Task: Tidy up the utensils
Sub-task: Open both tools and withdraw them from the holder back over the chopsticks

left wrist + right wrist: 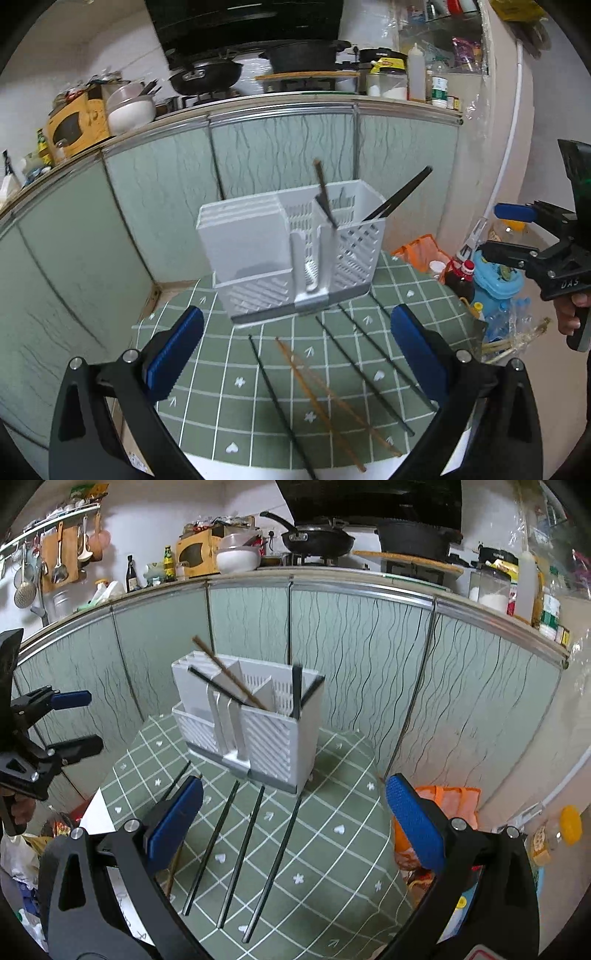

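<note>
We take the white utensil caddy (291, 254) on the green checked tablecloth (332, 834) as our landmark. Left of it and nearer us, our left gripper (295, 354) hangs with its blue pads spread apart, holding nothing. In front of the caddy, black chopsticks (240, 853) and a brown wooden pair (325, 398) lie loose on the cloth. Inside the caddy, a brown chopstick (229, 675) and black ones (402, 195) lean tilted. Right of it, our right gripper (295, 827) is likewise spread and empty.
</note>
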`<action>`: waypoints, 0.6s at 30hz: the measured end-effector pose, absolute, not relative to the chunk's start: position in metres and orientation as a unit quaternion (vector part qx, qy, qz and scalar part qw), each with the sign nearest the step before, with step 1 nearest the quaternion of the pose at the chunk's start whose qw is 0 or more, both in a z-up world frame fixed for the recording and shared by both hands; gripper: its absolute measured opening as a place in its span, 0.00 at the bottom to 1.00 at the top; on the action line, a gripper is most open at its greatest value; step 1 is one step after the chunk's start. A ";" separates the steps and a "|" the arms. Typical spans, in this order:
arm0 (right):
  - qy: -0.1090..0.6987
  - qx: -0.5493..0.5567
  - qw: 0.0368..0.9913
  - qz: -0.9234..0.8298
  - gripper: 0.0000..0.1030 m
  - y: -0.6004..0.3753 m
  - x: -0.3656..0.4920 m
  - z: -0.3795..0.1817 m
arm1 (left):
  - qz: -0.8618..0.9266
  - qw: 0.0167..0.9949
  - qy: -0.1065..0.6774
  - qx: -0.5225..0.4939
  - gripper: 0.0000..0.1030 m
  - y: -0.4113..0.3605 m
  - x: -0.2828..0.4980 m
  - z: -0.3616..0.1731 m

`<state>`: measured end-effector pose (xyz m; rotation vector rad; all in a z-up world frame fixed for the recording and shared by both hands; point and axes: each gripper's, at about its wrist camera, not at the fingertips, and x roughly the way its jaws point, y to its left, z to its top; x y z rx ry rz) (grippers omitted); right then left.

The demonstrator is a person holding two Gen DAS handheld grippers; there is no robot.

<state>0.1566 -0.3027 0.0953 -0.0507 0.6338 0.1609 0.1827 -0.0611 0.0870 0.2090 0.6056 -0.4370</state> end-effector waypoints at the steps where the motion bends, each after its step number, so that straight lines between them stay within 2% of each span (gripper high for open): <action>1: 0.313 -0.024 0.946 0.077 0.92 -0.303 0.154 0.091 | -0.211 0.926 0.296 0.100 0.96 -0.059 0.181 0.084; 18: 0.340 -0.022 0.939 0.054 0.92 -0.303 0.129 0.031 | -0.178 0.925 0.326 0.081 0.96 -0.022 0.158 0.027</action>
